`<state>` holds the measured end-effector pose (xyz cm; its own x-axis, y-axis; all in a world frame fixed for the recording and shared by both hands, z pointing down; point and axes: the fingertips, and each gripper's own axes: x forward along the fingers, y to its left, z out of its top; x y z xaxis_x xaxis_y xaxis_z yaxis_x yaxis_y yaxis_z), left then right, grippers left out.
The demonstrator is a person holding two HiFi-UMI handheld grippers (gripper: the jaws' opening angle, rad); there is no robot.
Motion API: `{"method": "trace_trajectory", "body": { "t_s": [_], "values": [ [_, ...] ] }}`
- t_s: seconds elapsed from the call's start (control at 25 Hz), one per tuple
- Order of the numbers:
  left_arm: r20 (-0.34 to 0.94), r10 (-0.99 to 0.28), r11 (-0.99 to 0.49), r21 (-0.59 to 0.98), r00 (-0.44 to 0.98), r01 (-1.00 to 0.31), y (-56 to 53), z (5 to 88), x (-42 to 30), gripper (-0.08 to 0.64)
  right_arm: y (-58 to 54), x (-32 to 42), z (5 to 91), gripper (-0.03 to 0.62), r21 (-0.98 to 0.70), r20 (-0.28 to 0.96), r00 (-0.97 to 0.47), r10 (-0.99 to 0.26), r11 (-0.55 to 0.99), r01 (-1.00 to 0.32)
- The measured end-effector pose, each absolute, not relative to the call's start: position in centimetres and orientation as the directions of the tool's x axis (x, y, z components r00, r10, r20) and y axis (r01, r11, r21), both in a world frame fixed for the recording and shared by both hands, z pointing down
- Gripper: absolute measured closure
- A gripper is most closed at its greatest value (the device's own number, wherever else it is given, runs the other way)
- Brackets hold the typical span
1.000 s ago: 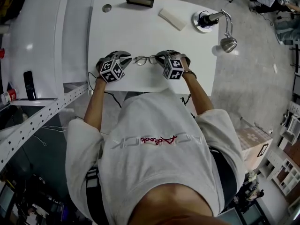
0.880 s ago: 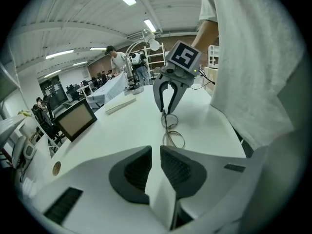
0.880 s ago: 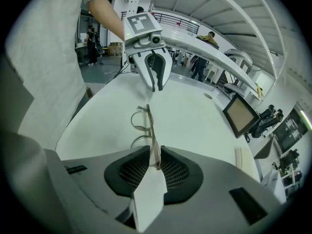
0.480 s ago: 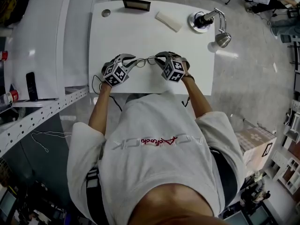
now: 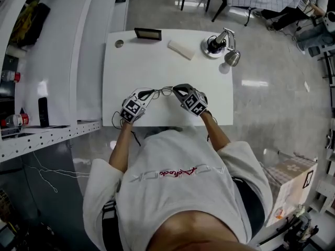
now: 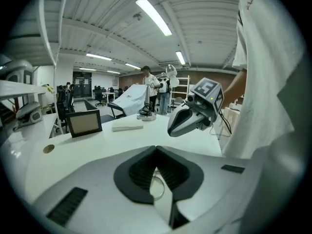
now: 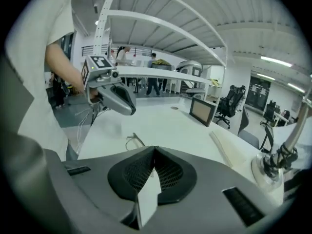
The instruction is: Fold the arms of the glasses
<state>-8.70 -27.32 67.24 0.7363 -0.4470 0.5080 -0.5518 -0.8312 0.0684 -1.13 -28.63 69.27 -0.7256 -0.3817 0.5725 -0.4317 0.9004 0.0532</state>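
The white desk (image 5: 157, 61) stands in a big open hall. A small dark frame (image 5: 147, 34), a pale block (image 5: 181, 49) and a lamp (image 5: 222, 45) sit along its far edge, well away from your work.

A second ago the glasses (image 5: 163, 90) lay flat on the desk between your two tools, which waited one at each end. Now you have them pinched from both sides near the front edge, and the gripper views suggest they are raised off the surface.

Your left tool (image 5: 148, 94) has just been closing. Its pads meet at the tips on the frame, and a lens rim (image 6: 157, 186) shows just below them. Your right tool (image 5: 177, 90) has also just been closing and is nearly together. The thin wire of the frame runs in behind its pads, so it appears to grip that end.

The pickup looks done, but the folding has not begun. Whether the arms still stand open is too small to make out. With both ends held, neither tool is free to swing an arm. You will likely need to let go with one, steady the front with the other, and push an arm in gently. The wire is thin and could twist.
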Motion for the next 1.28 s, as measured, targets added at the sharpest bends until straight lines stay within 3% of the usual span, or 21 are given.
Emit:
{"method": "trace_trajectory", "body": {
  "t_s": [0.2, 0.4, 0.56, 1.28],
  "values": [
    [0.382, -0.533, -0.77, 0.152, 0.755, -0.62, -27.4, 64.8, -6.8, 0.541, -29.7, 0.1, 65.0, 0.568, -0.131, 0.381, -0.788, -0.484, 0.815, -0.564],
    [0.13, -0.655, -0.681, 0.325, 0.745, -0.656, -27.5, 60.7, -5.8, 0.543, -29.3, 1.6, 61.3, 0.568, -0.208, 0.2, -0.786, -0.586, 0.758, -0.618],
    [0.151, -0.696, -0.678, 0.183, 0.702, -0.712, -26.6, 59.0, -4.5, 0.541, -28.4, 2.5, 60.4, 0.568, -0.204, 0.149, -0.77, -0.62, 0.743, -0.637],
    [0.102, -0.752, -0.633, 0.166, 0.651, -0.756, -15.7, 57.3, -7.7, 0.543, -18.0, 2.5, 57.1, 0.569, -0.093, 0.124, -0.713, -0.69, 0.707, -0.701]
  ]
}}
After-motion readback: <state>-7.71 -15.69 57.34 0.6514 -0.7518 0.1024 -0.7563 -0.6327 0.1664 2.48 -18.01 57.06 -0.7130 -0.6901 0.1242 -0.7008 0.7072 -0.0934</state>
